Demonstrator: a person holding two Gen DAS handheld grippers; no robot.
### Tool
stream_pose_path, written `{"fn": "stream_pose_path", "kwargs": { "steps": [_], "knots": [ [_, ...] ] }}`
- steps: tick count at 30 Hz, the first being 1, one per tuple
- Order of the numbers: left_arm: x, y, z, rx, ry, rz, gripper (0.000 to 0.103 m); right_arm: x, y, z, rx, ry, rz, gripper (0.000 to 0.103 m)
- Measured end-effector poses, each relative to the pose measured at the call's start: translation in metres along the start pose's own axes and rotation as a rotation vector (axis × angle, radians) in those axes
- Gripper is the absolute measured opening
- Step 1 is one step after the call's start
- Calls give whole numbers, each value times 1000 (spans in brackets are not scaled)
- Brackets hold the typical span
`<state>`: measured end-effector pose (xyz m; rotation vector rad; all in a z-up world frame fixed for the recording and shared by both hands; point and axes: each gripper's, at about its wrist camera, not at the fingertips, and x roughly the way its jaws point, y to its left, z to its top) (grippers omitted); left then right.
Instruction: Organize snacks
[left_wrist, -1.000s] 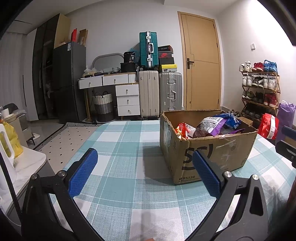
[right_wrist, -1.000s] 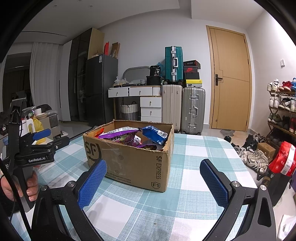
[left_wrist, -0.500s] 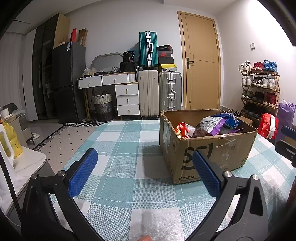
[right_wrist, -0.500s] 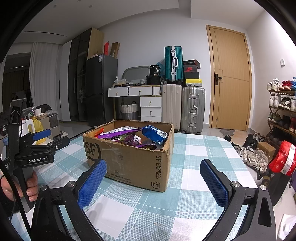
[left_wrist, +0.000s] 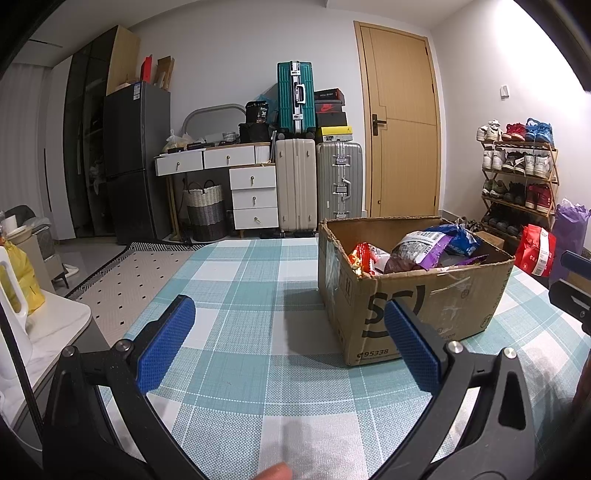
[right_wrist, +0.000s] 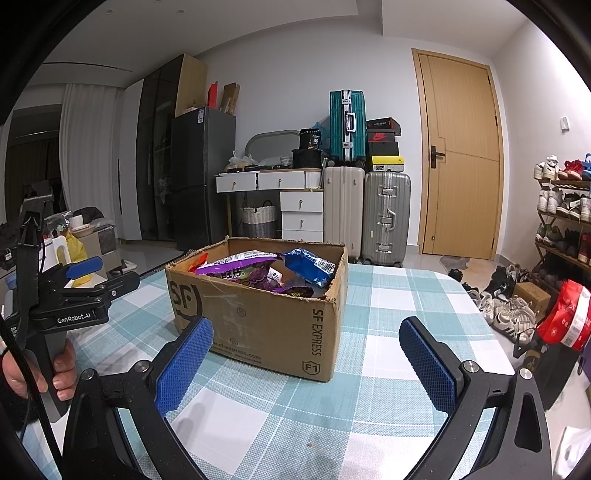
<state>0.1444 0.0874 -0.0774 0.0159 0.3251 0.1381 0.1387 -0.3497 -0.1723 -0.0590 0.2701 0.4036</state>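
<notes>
An open cardboard box (left_wrist: 413, 314) (right_wrist: 258, 317) stands on the checked tablecloth (left_wrist: 240, 295) (right_wrist: 388, 314). Inside lie several snack bags: a purple one (left_wrist: 417, 247) (right_wrist: 240, 264), a blue one (left_wrist: 461, 240) (right_wrist: 310, 266) and a red one (left_wrist: 364, 254). My left gripper (left_wrist: 288, 343) is open and empty, short of the box's left corner. My right gripper (right_wrist: 306, 358) is open and empty too, in front of the box's right corner. A hand (right_wrist: 22, 373) holds the left gripper at the left edge of the right wrist view.
Beyond the table stand suitcases (left_wrist: 299, 192), white drawers (left_wrist: 255, 195), a dark fridge (left_wrist: 133, 158) and a wooden door (left_wrist: 399, 125). A shoe rack (left_wrist: 517, 177) and a red bag (left_wrist: 537, 251) are to the right. A white chair (left_wrist: 33, 332) sits left of the table.
Barely anything has moved. The box sits slightly higher and further off in the left wrist view, so that gripper has shifted a little.
</notes>
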Motion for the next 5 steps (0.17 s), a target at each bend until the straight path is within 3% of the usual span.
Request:
{"fn": "stream_pose_path", "kwargs": {
  "steps": [5],
  "knots": [
    [2, 4, -1, -20, 7, -10, 102, 1, -1, 0, 4, 2, -3, 103]
  ]
}}
